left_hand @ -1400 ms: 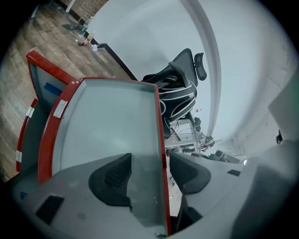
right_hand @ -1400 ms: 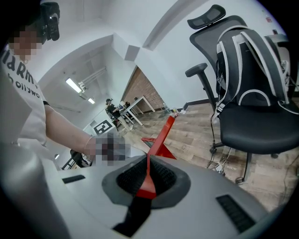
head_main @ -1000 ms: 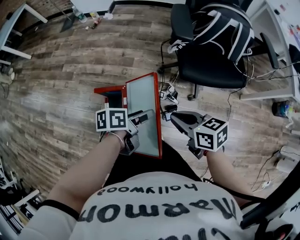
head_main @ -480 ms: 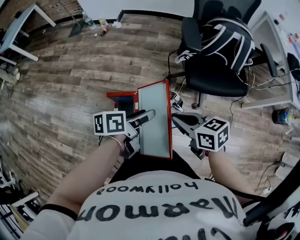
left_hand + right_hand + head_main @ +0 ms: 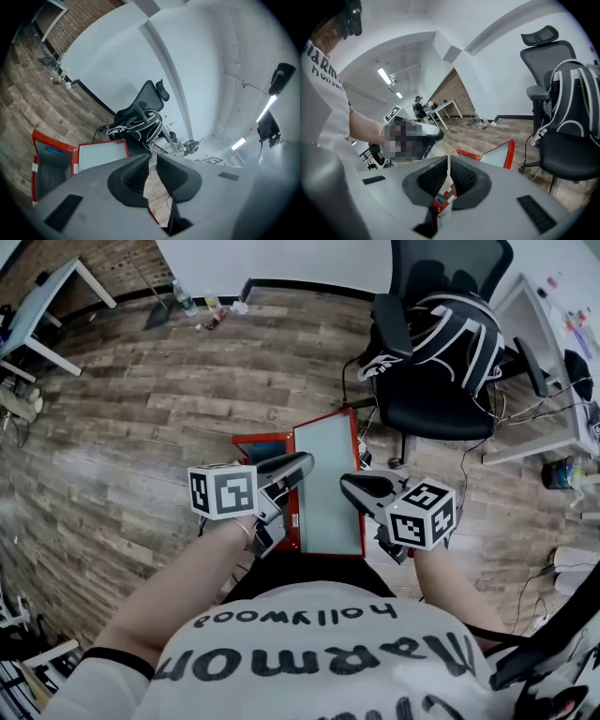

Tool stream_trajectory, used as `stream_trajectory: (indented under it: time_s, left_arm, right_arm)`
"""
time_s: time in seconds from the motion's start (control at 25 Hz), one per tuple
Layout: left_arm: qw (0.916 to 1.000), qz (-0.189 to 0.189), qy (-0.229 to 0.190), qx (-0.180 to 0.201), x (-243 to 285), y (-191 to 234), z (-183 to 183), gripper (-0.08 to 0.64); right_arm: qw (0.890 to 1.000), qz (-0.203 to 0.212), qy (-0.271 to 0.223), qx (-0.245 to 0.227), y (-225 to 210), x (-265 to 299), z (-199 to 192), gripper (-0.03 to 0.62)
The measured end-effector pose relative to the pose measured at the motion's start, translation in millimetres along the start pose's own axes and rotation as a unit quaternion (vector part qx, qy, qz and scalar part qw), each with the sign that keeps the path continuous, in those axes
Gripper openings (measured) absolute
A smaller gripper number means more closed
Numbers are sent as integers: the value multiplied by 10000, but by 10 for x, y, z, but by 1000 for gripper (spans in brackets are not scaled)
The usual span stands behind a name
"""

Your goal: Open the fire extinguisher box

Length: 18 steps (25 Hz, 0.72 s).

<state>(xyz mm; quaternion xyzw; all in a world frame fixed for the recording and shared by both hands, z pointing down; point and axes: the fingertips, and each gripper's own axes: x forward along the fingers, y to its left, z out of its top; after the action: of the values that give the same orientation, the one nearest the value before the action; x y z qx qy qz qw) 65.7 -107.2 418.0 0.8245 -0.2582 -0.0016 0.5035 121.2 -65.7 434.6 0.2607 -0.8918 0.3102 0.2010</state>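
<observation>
The red fire extinguisher box (image 5: 260, 448) lies on the wood floor with its dark inside showing. Its glass-panelled door (image 5: 326, 486) is swung out to the right. My left gripper (image 5: 298, 465) hovers above the gap between box and door. Its jaws have just been closing and stand a narrow gap apart with nothing between them (image 5: 153, 157). In the left gripper view the box (image 5: 47, 164) and door (image 5: 101, 156) lie below. My right gripper (image 5: 354, 486) hangs over the door's right edge, shut and empty (image 5: 448, 161). The door (image 5: 499, 156) also shows ahead in the right gripper view.
A black office chair (image 5: 427, 395) with a black-and-white backpack (image 5: 450, 320) stands just beyond the box. Cables (image 5: 370, 442) trail on the floor by the chair base. A white desk (image 5: 37, 306) stands at the far left, another desk (image 5: 548, 381) at the right.
Both grippers have risen off the door. The left one's jaws went from wide apart to nearly together. The box and door now sit lower beneath them.
</observation>
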Motion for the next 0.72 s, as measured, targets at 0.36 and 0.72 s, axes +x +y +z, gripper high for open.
stream_trajectory:
  time_s: [0.36,0.72]
  left_arm:
    - [9946,-719,-370,648,-466,-327,203,14]
    - [9713,-1292,-313,1974,-1086,-797,480,9]
  right_arm:
    - [9993,-188,-303,-141,476,128,180,23]
    - [9948,-306,-730,-640,1115,314,669,23]
